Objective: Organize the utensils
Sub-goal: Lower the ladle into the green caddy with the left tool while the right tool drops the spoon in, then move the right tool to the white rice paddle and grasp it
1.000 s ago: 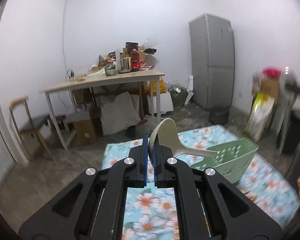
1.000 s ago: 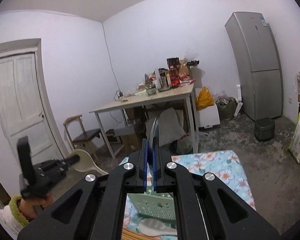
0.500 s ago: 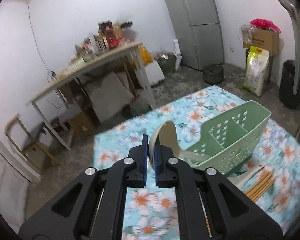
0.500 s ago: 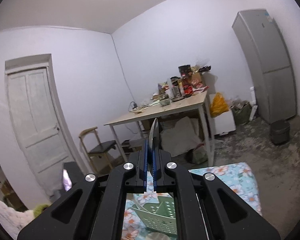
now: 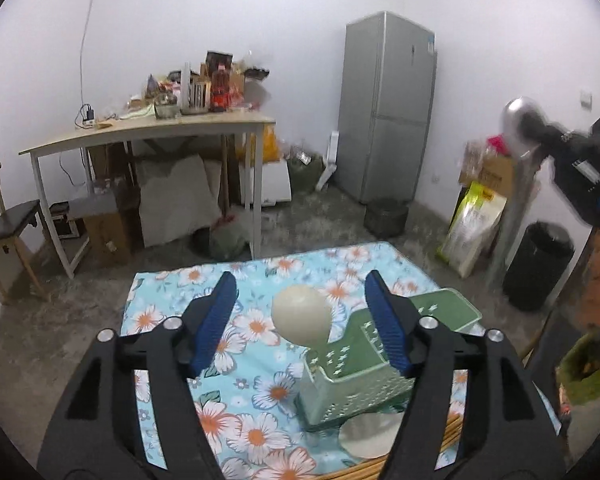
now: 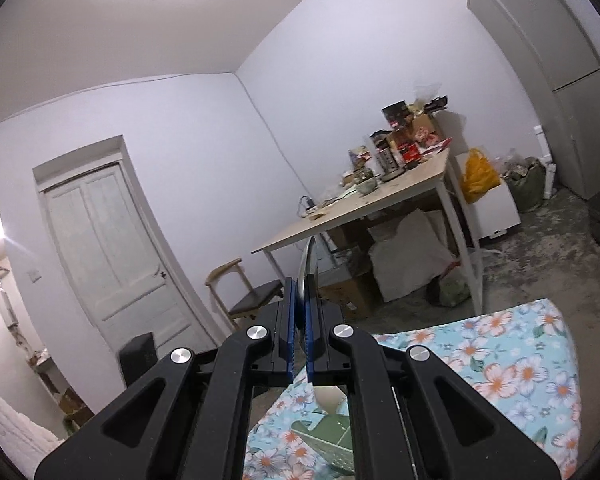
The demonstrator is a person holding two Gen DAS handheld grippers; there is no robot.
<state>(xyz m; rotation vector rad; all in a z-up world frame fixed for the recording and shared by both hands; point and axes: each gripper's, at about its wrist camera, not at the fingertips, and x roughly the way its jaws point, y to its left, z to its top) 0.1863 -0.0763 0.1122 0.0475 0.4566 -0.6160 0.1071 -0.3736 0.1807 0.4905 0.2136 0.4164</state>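
the left gripper [image 5: 302, 312] is opening its jaws, the blue pads standing clear on either side of a cream rice paddle [image 5: 302, 315] that is standing in the green utensil basket [image 5: 354, 372] on the floral-clothed surface [image 5: 256, 408]. the right gripper [image 6: 299, 336] is clamping its jaws on a metal ladle [image 6: 309, 268], held above the same surface.

One green basket [image 5: 384, 364]; two cream spoons [image 5: 302, 314]; one metal ladle [image 5: 520, 128]; perhaps several chopsticks [image 5: 448, 440].
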